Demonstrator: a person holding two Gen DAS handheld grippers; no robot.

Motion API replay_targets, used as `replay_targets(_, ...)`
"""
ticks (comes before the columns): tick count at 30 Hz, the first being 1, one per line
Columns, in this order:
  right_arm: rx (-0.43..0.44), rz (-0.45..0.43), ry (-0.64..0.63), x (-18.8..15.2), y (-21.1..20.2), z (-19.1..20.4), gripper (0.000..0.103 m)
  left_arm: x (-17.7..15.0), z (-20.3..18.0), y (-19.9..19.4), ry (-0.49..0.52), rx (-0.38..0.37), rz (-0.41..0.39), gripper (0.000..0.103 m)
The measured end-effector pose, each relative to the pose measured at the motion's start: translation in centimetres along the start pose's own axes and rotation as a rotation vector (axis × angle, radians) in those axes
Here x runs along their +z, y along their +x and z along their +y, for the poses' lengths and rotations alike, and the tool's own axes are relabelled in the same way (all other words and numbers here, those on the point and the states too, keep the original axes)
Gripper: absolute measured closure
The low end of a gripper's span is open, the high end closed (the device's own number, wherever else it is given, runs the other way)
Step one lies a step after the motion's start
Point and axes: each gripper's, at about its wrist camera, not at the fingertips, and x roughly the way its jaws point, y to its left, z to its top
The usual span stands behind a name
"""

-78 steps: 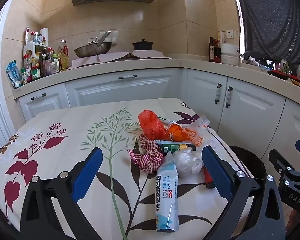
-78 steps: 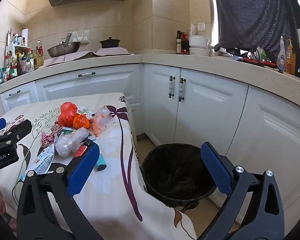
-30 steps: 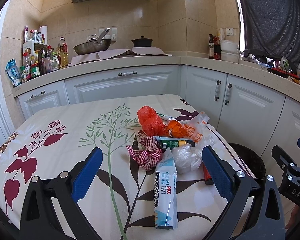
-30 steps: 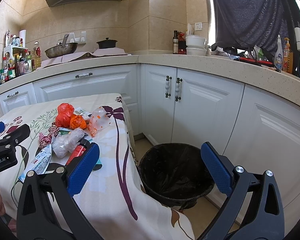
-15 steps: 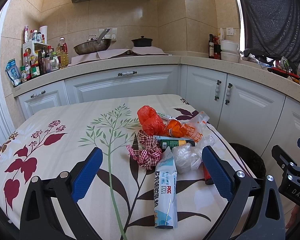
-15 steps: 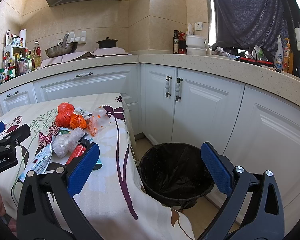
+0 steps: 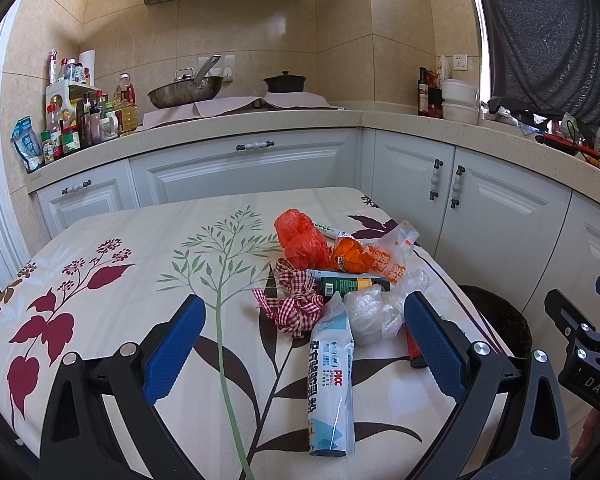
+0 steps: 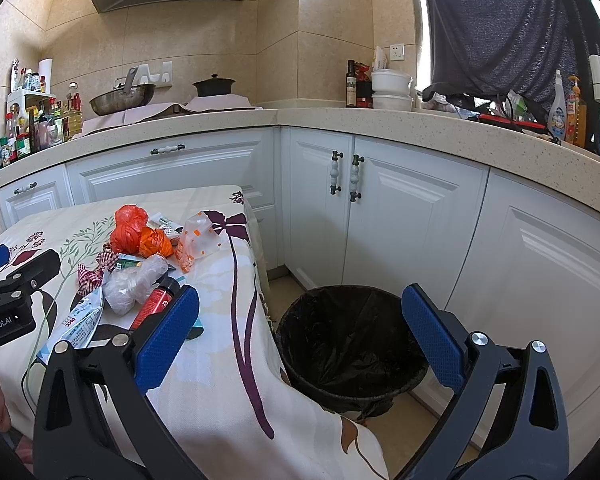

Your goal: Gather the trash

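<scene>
A pile of trash lies on the floral tablecloth (image 7: 140, 264): an orange plastic bag (image 7: 300, 238), a red checked ribbon (image 7: 296, 306), a green can (image 7: 346, 283), a crumpled clear bag (image 7: 374, 312), a long white-and-blue packet (image 7: 332, 376) and a red tube (image 8: 156, 302). My left gripper (image 7: 304, 344) hovers open over the near end of the pile, with the packet between its fingers but untouched. My right gripper (image 8: 300, 332) stands open, straddling the table edge and a black-lined trash bin (image 8: 352, 340) on the floor.
White cabinets (image 8: 380, 216) and a speckled counter (image 7: 240, 128) wrap the room behind the table. A wok (image 7: 184, 94), a black pot (image 7: 286, 82) and several bottles (image 7: 84, 120) stand on the counter. The bin sits between table and cabinets.
Both grippers have drifted slightly upward and back over the last seconds; in the last half second nothing has visibly moved. The trash lies as before.
</scene>
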Motion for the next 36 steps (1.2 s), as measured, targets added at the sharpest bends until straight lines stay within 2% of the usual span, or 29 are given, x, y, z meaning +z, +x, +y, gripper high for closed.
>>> replay_targets(23, 0.001, 0.003, -0.001, 0.0, 0.1, 0.1, 0.004, -0.5, 0.0, 0.1, 0.002, -0.002, 0.007, 0.006)
replay_targets(36, 0.028, 0.032, -0.027, -1.2, 0.8, 1.4, 0.004, -2.3, 0.3, 1.0, 0.017, -0.031, 0.1, 0.007)
